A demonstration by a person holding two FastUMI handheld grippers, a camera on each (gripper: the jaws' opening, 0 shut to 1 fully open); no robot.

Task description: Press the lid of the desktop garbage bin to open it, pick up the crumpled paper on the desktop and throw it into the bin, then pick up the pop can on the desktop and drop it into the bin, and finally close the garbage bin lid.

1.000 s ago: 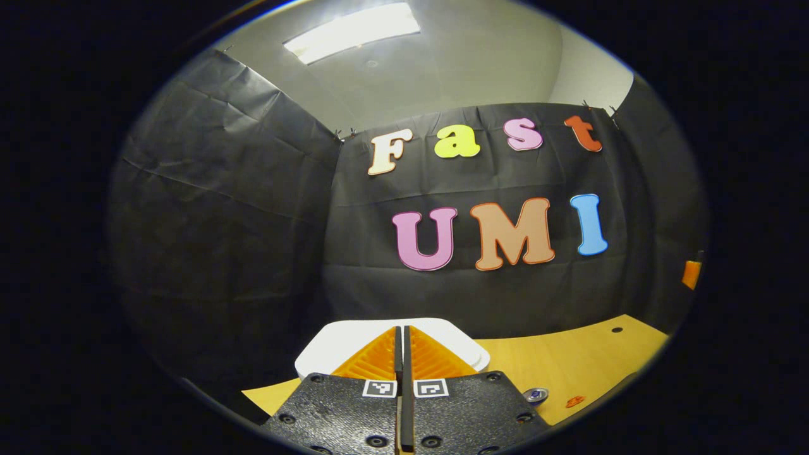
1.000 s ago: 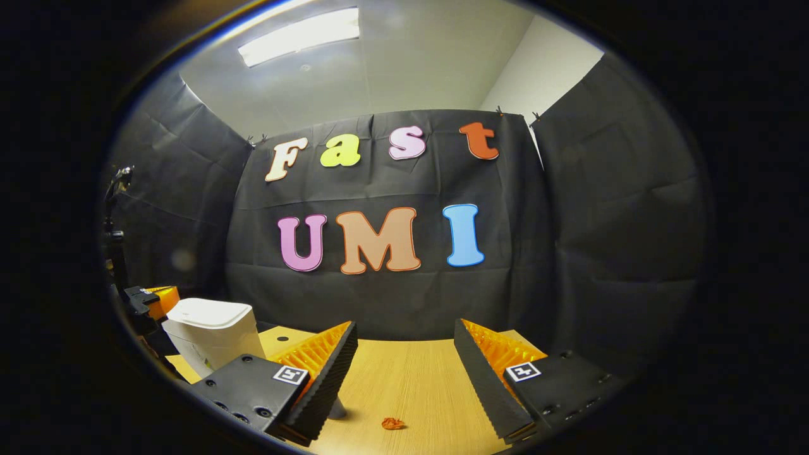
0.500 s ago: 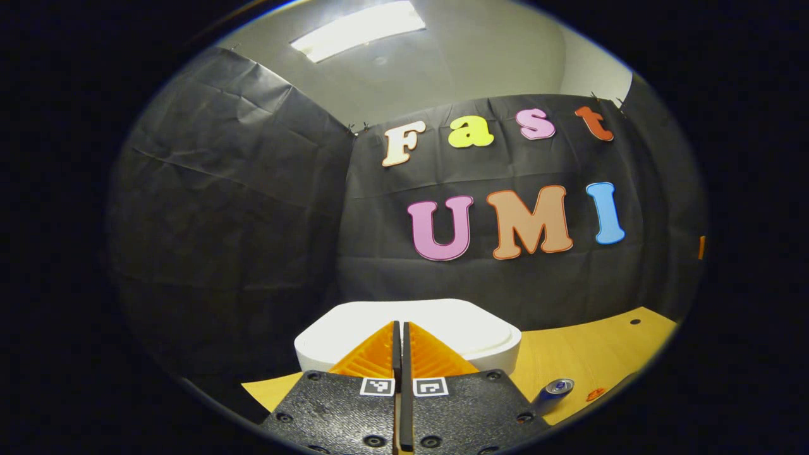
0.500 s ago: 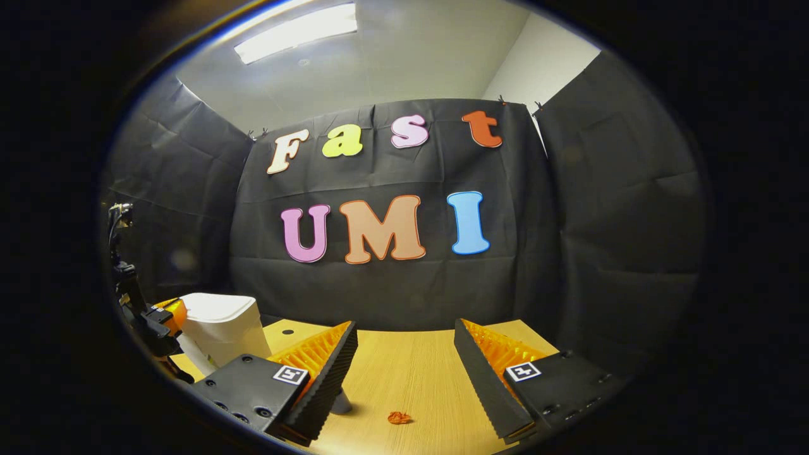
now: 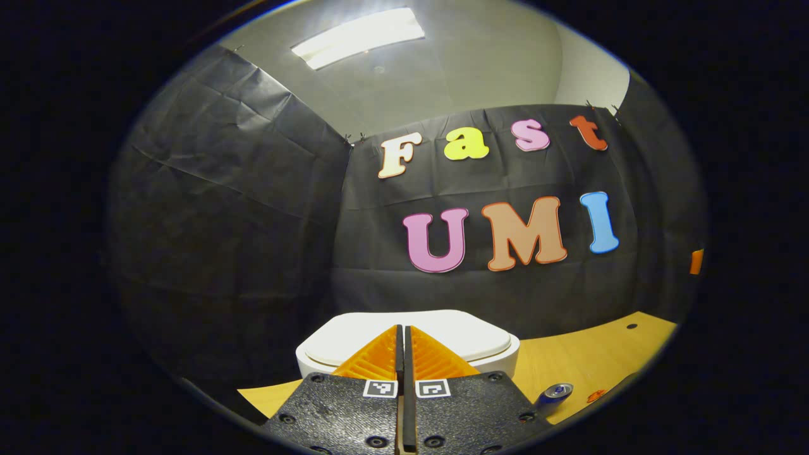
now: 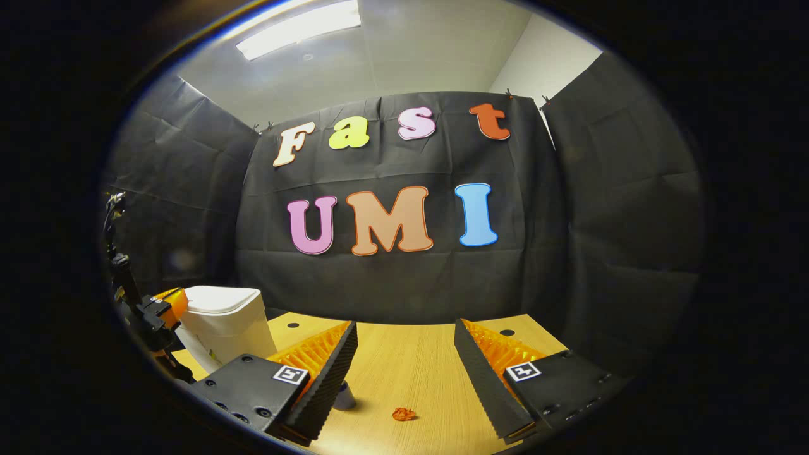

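Ceiling light (image 5: 358,37) glares; dim, warped edges.

A recording booth set up inside a plain room, more lab than home. Black cloth (image 6: 600,208) is clipped up as walls across the middle and sides of both views. Above it, at the top, show a bare white ceiling (image 6: 411,57) and a strip light (image 5: 357,36). A light wooden table (image 6: 411,360) fills the bottom.
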